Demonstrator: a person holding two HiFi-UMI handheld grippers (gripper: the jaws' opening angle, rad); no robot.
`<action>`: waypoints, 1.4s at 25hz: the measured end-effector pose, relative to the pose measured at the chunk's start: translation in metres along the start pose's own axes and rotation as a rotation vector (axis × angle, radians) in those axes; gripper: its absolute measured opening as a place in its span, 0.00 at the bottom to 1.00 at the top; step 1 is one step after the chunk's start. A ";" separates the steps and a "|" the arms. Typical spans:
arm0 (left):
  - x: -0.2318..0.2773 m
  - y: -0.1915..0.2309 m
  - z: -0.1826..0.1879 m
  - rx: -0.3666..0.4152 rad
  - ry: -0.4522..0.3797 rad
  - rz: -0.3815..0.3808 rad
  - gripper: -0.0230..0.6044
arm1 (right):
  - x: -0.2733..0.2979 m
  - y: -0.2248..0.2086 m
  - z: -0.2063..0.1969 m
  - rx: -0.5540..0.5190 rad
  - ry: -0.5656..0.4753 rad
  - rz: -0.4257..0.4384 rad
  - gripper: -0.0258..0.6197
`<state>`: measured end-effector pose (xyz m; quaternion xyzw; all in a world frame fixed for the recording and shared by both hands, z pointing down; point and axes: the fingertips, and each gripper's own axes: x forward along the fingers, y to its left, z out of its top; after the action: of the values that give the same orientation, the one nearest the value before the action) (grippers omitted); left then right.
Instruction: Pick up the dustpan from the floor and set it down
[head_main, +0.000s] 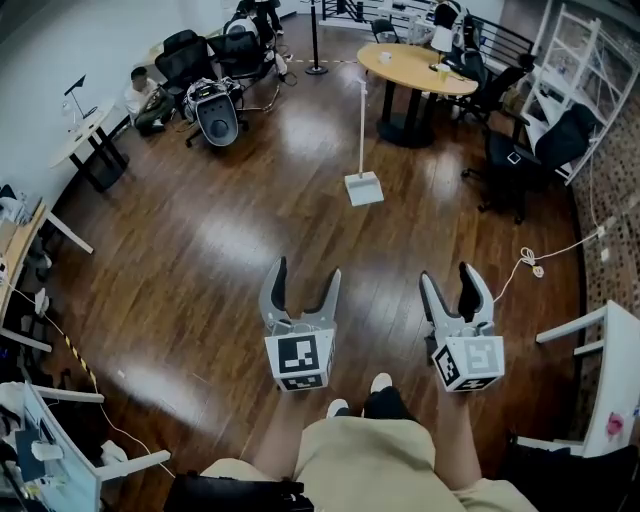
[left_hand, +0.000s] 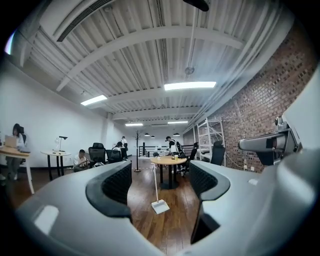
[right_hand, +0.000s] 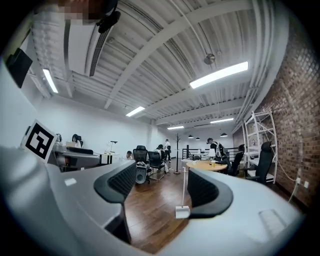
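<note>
Head view: left gripper (head_main: 307, 268) and right gripper (head_main: 446, 273), jaws wide and empty, well short of dustpan (head_main: 363, 188), presumably readied for its handle (head_main: 361, 130).

Dustpan (head_main: 363, 187) upright on floor (head_main: 200, 250); left hand-held gripper (head_main: 307, 272), right hand-held gripper (head_main: 447, 275) seemingly empty

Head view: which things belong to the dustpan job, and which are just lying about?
Job: dustpan, handle upright, untouched; left gripper, open; right gripper, open.
Lying about: round table; chairs; cable; rack.
</note>
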<state>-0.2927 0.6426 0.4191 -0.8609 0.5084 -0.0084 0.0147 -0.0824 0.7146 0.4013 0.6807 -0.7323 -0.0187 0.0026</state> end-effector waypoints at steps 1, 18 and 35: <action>0.009 0.001 -0.003 0.000 0.003 -0.004 0.57 | 0.008 -0.002 -0.002 0.003 -0.003 0.001 0.52; 0.231 -0.019 0.011 0.025 -0.006 0.017 0.57 | 0.209 -0.128 0.003 0.055 -0.067 0.105 0.50; 0.361 0.003 -0.005 0.034 0.036 0.076 0.56 | 0.337 -0.213 -0.035 0.120 -0.022 0.134 0.46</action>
<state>-0.1212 0.3254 0.4239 -0.8404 0.5406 -0.0320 0.0206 0.1059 0.3626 0.4225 0.6288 -0.7761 0.0180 -0.0447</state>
